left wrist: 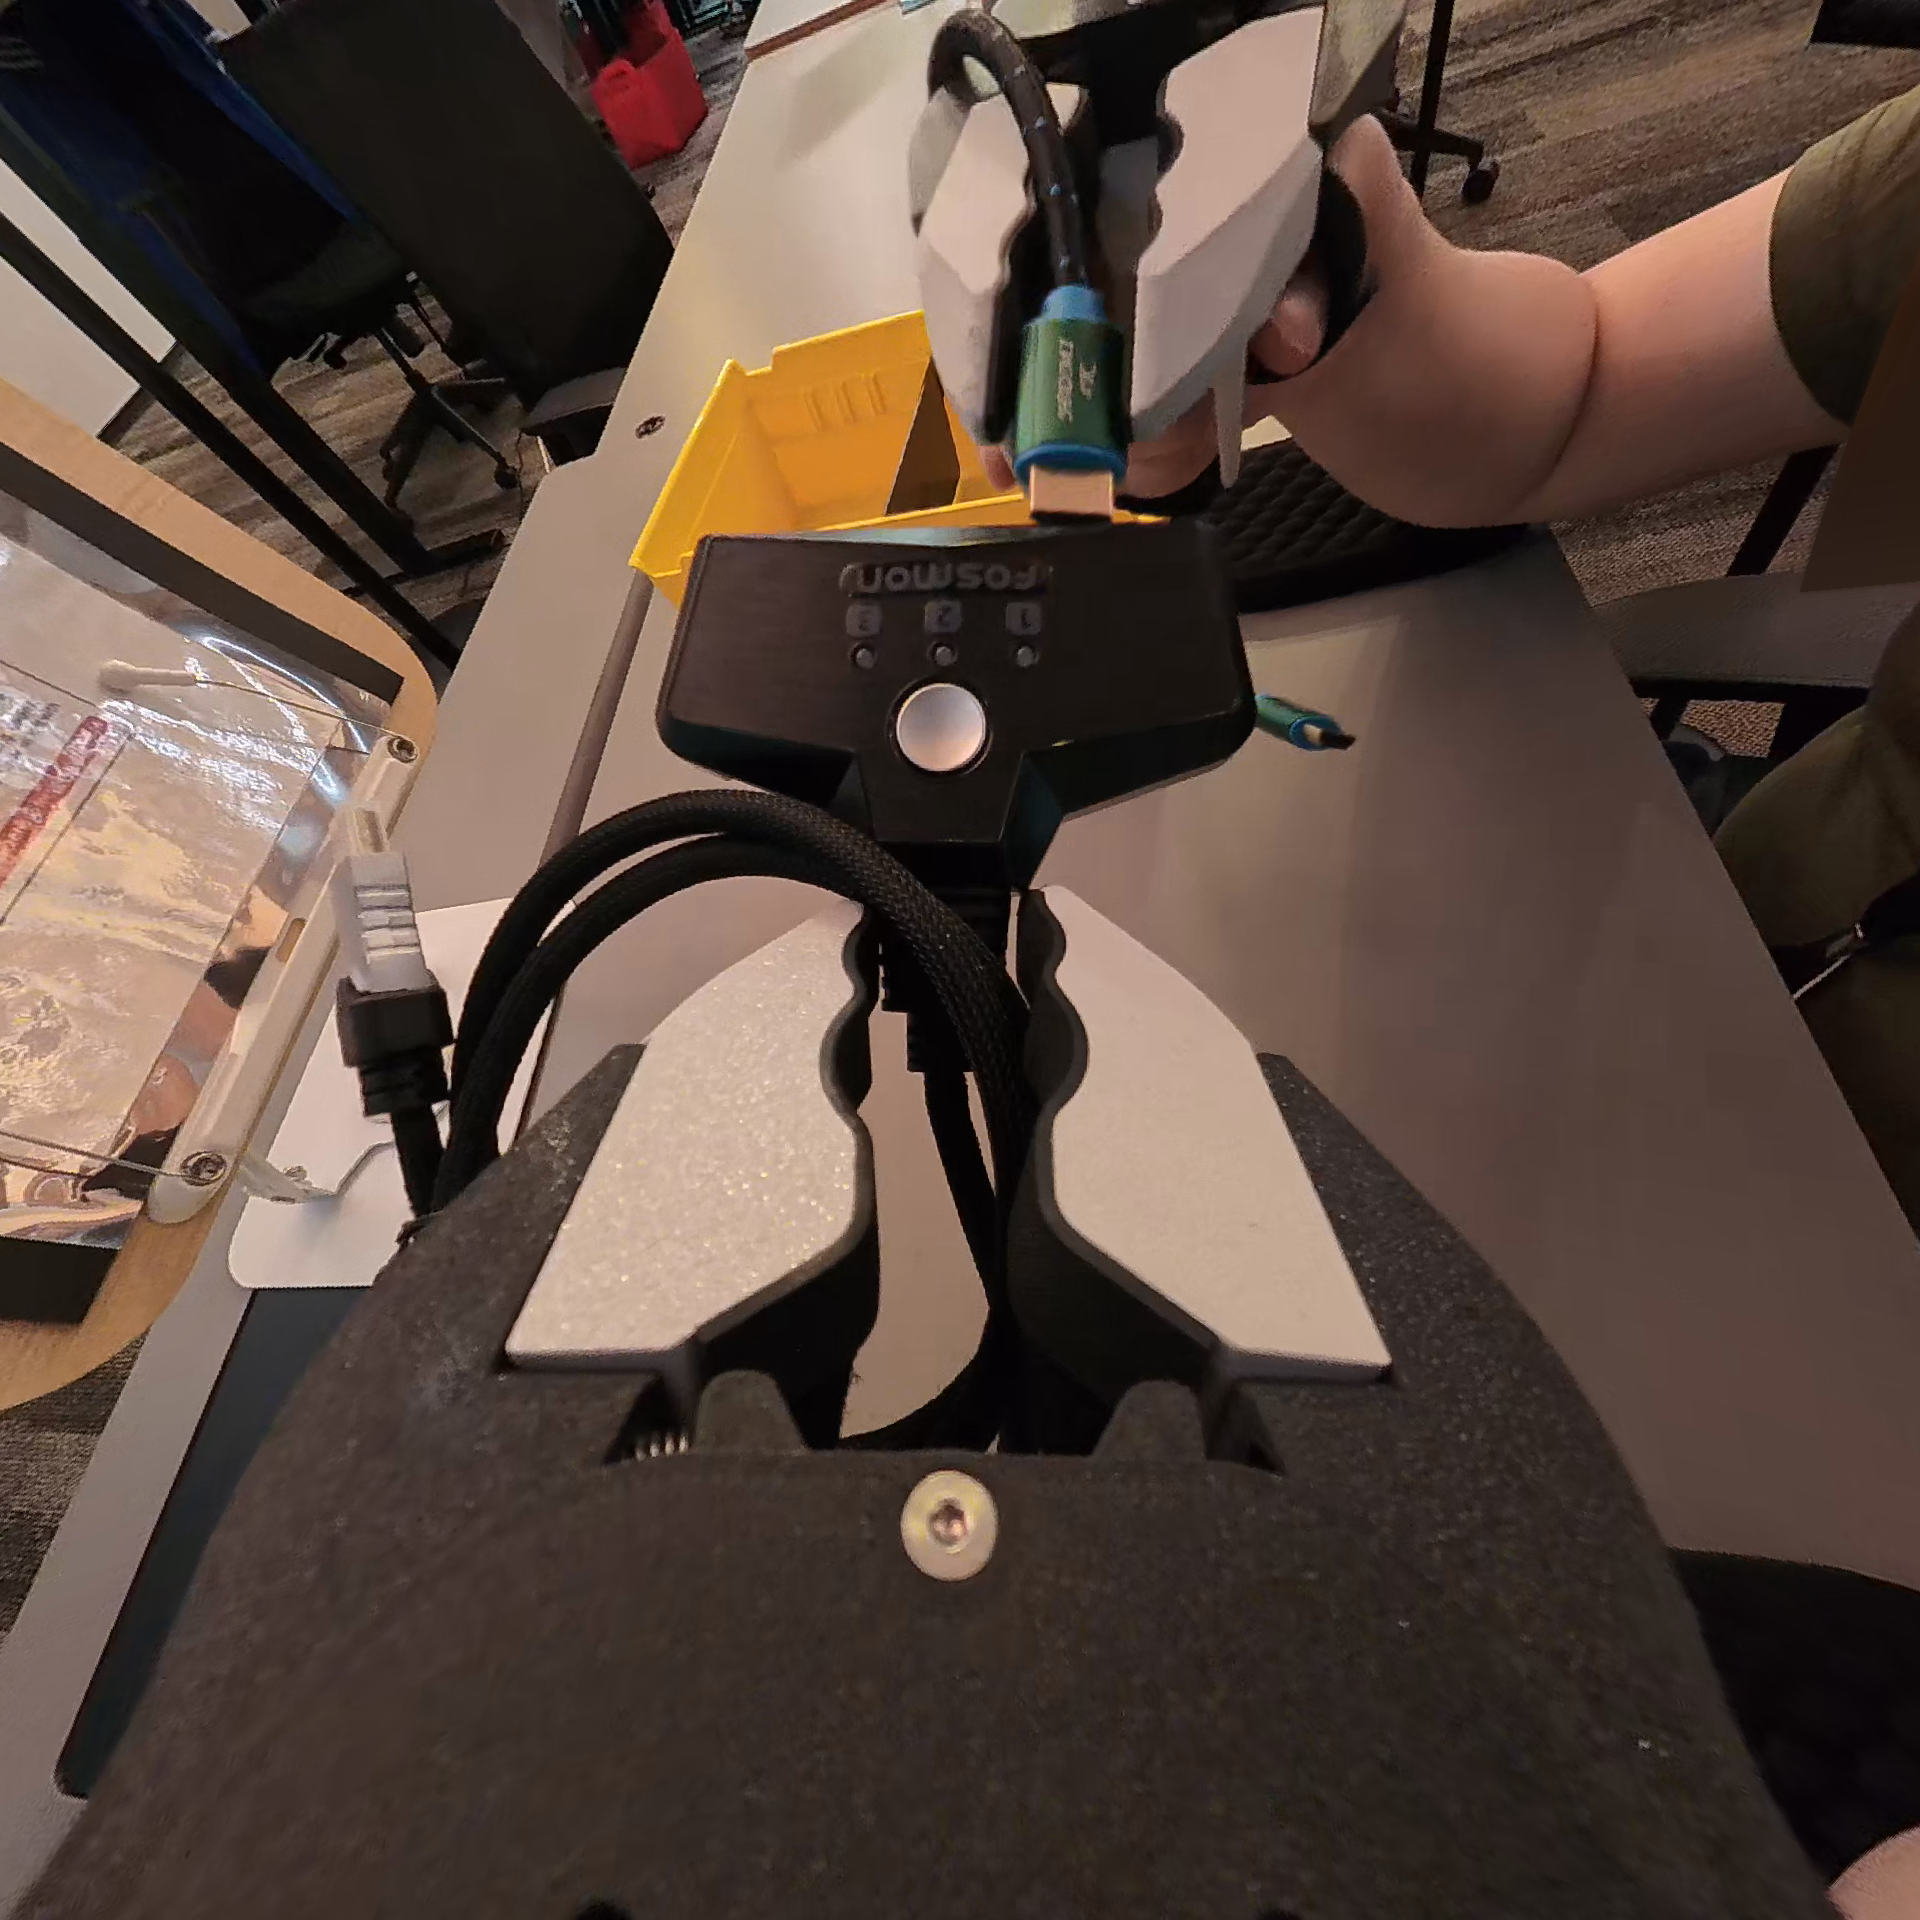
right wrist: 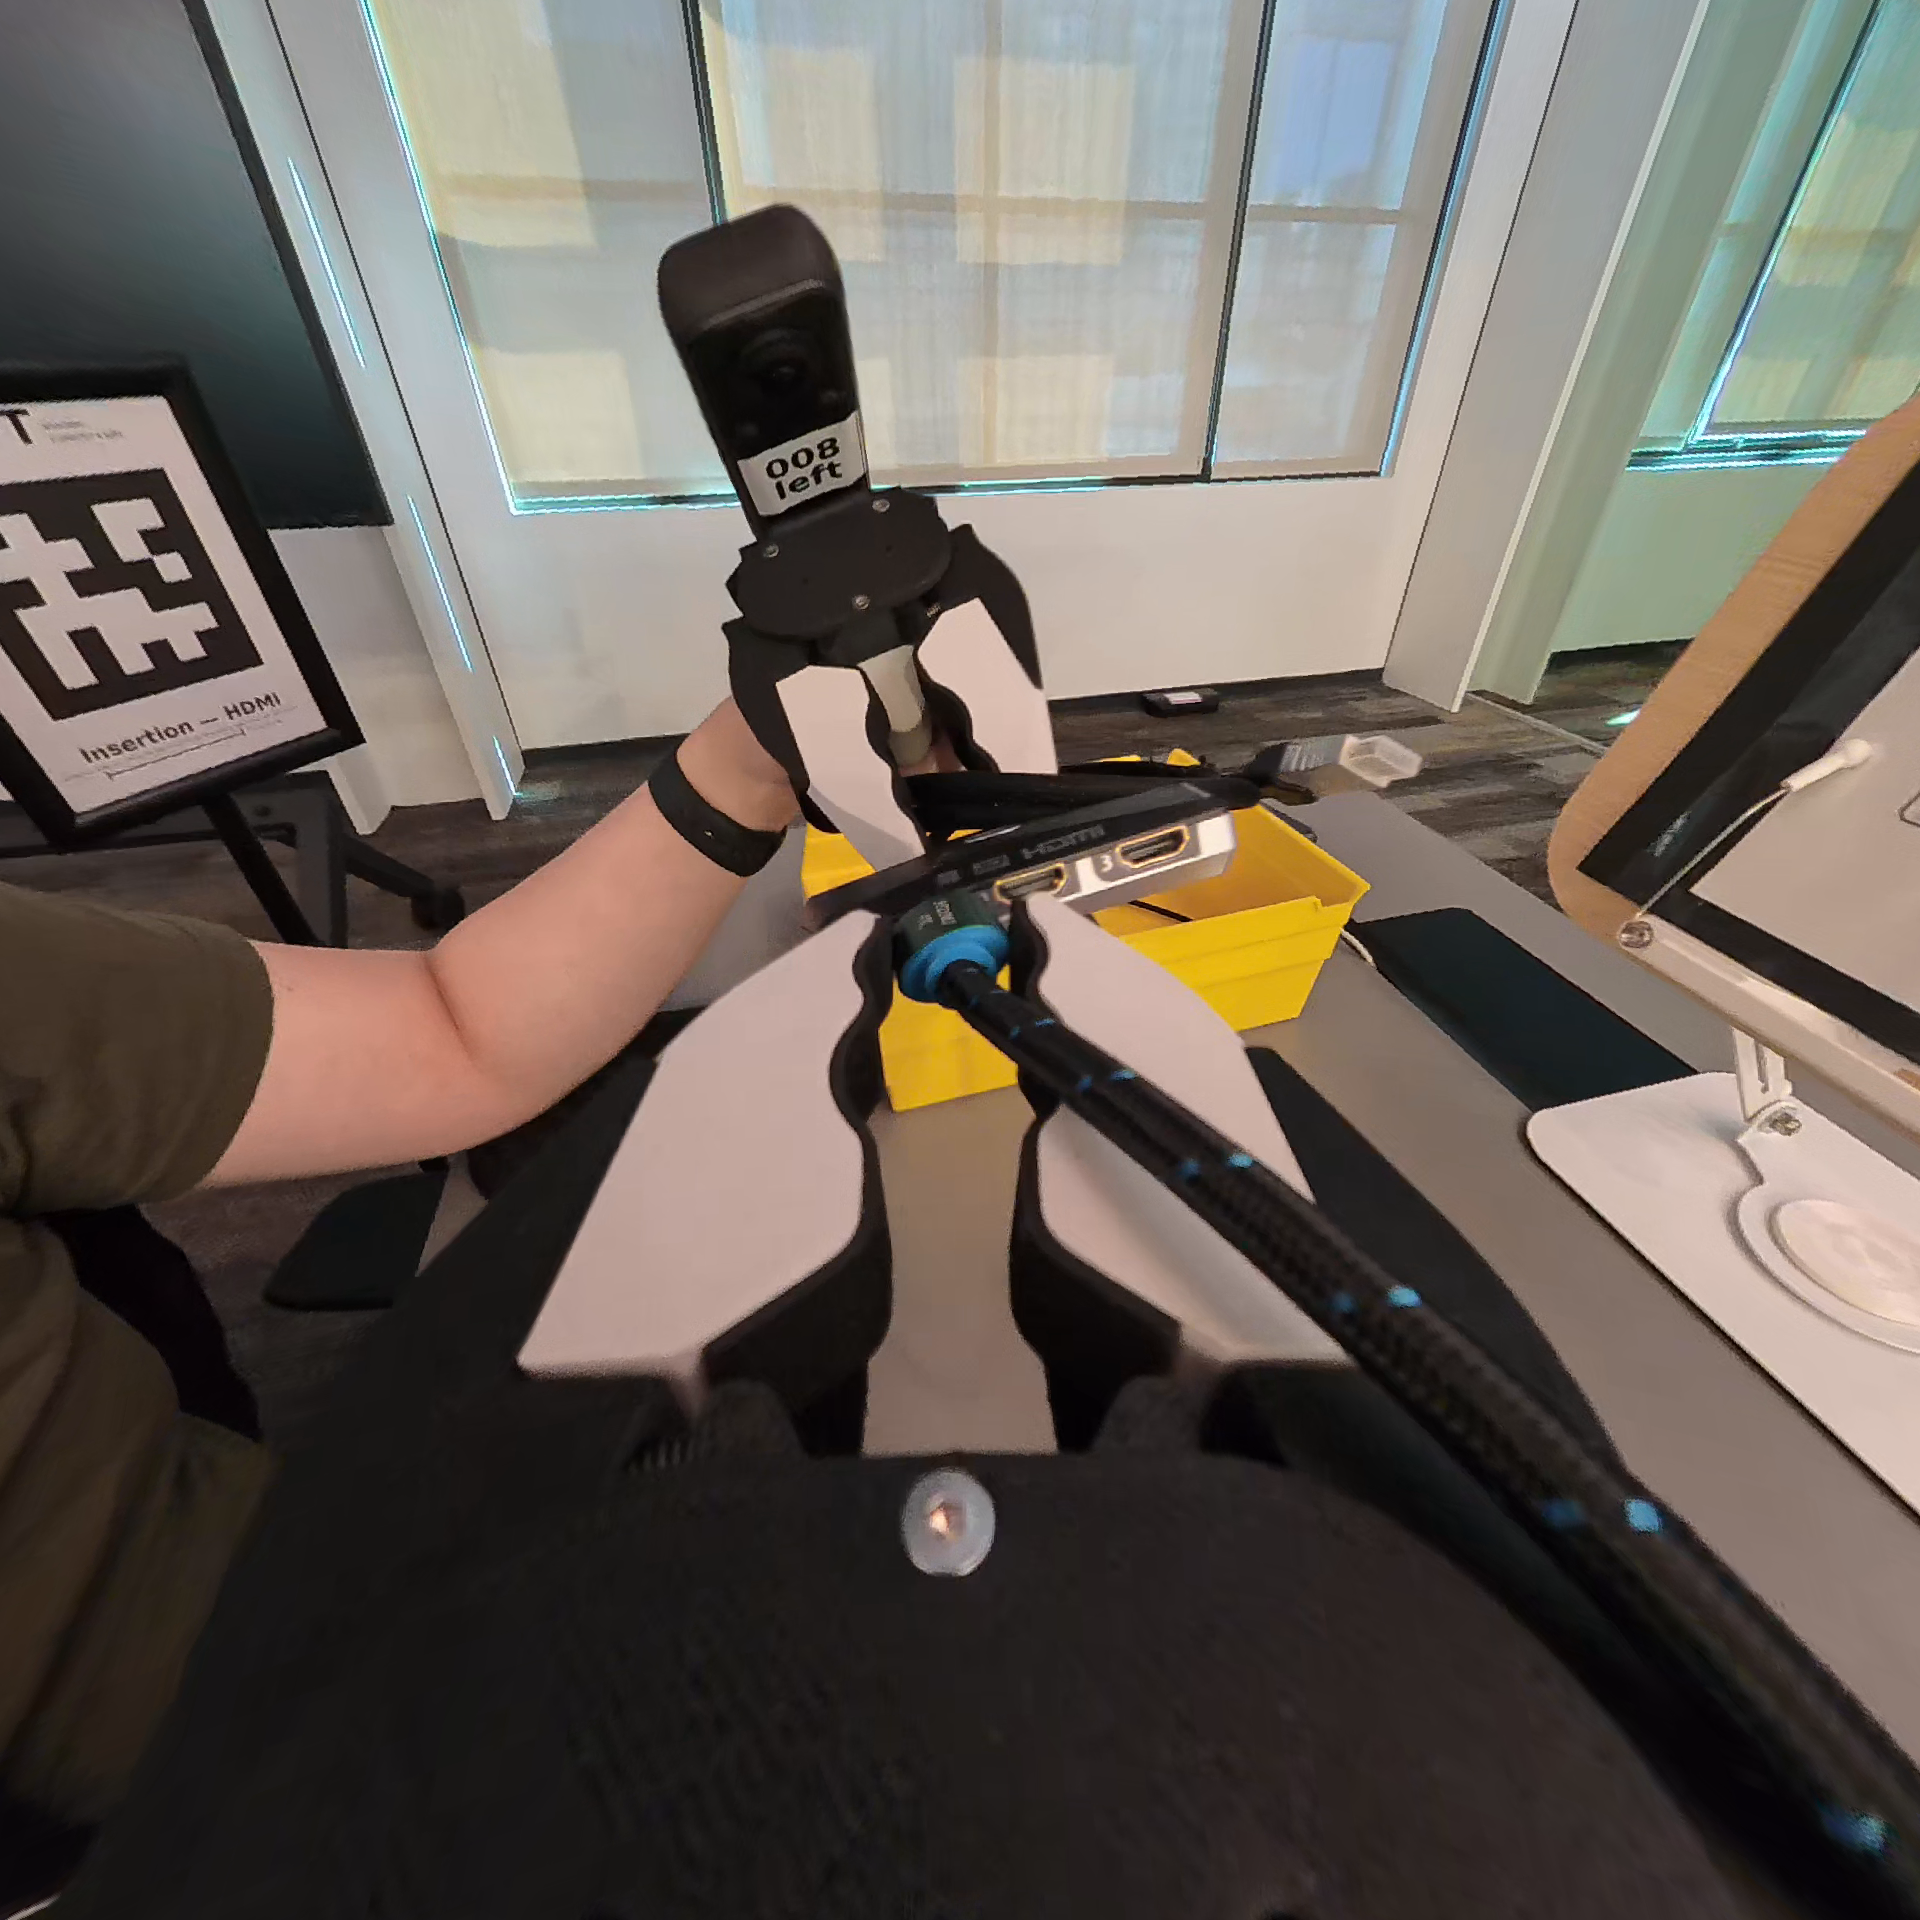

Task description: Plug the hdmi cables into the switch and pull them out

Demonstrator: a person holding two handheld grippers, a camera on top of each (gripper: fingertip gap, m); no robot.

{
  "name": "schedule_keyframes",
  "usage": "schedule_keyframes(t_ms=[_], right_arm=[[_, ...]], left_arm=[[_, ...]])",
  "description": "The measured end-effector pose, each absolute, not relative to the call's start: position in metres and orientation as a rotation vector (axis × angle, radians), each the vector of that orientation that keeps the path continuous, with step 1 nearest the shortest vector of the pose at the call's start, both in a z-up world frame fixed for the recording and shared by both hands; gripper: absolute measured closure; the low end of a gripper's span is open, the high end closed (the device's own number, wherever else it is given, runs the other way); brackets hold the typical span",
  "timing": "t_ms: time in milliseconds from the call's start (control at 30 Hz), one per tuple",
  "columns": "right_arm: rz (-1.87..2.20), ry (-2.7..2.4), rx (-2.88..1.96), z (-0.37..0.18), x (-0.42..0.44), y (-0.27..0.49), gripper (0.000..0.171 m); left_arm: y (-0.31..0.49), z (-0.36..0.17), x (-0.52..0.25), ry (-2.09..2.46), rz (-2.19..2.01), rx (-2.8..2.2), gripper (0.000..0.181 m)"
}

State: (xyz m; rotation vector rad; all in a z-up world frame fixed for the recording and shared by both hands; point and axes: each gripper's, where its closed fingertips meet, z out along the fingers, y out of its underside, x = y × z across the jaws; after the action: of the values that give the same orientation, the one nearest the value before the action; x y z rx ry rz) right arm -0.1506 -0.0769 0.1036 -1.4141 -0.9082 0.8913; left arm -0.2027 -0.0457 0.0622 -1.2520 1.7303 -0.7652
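Observation:
My left gripper [left wrist: 940,920] is shut on the cable neck of the black HDMI switch [left wrist: 951,644] and holds it up over the grey table [left wrist: 1403,1039]. My right gripper [right wrist: 951,920] is shut on a green and blue HDMI plug [right wrist: 940,935] with a black braided cable [right wrist: 1299,1226]. In the left wrist view the plug [left wrist: 1070,400] points down and its gold tip touches the switch's far edge. The right wrist view shows the switch [right wrist: 1101,842] with two empty ports beside the plug. How deep the plug sits is not visible.
A yellow bin [left wrist: 790,457] stands behind the switch, and it also shows in the right wrist view [right wrist: 1247,945]. A second green and blue plug [left wrist: 1304,727] lies on the table. The switch's black cable [left wrist: 582,956] loops left to a silver plug [left wrist: 379,925]. A screen on a white stand [right wrist: 1766,852] stands at the side. The grippers' ends are close to 8 cm from one another.

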Motion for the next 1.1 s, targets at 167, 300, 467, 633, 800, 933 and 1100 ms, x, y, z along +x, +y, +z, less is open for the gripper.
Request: schedule_keyframes(t_ms=[167,300,467,633,800,933,1100], right_arm=[[0.899,-0.902,-1.430,0.103,-0.152,-0.077,0.149],[0.918,-0.875,-1.470,0.101,-0.150,-0.076,0.149],[0.925,-0.846,-1.524,0.095,-0.147,-0.069,0.149],[0.940,-0.847,-1.481,0.096,-0.146,-0.067,0.149],[0.911,-0.883,-1.492,0.091,-0.147,-0.067,0.149],[0.901,-0.993,-1.381,0.095,-0.149,-0.075,0.148],[0.804,-1.162,-1.271,0.090,-0.145,-0.083,0.147]], left_arm=[[-0.043,0.063,-0.203,1.714,-0.752,-1.266,0.156],[-0.041,0.063,-0.202,1.709,-0.742,-1.263,0.156],[-0.037,0.061,-0.201,1.704,-0.676,-1.299,0.156],[-0.035,0.063,-0.200,1.683,-0.682,-1.302,0.156],[-0.033,0.059,-0.200,1.692,-0.671,-1.320,0.156],[-0.041,0.058,-0.199,1.719,-0.767,-1.308,0.156],[-0.049,0.050,-0.194,1.773,-0.800,-1.313,0.158]])
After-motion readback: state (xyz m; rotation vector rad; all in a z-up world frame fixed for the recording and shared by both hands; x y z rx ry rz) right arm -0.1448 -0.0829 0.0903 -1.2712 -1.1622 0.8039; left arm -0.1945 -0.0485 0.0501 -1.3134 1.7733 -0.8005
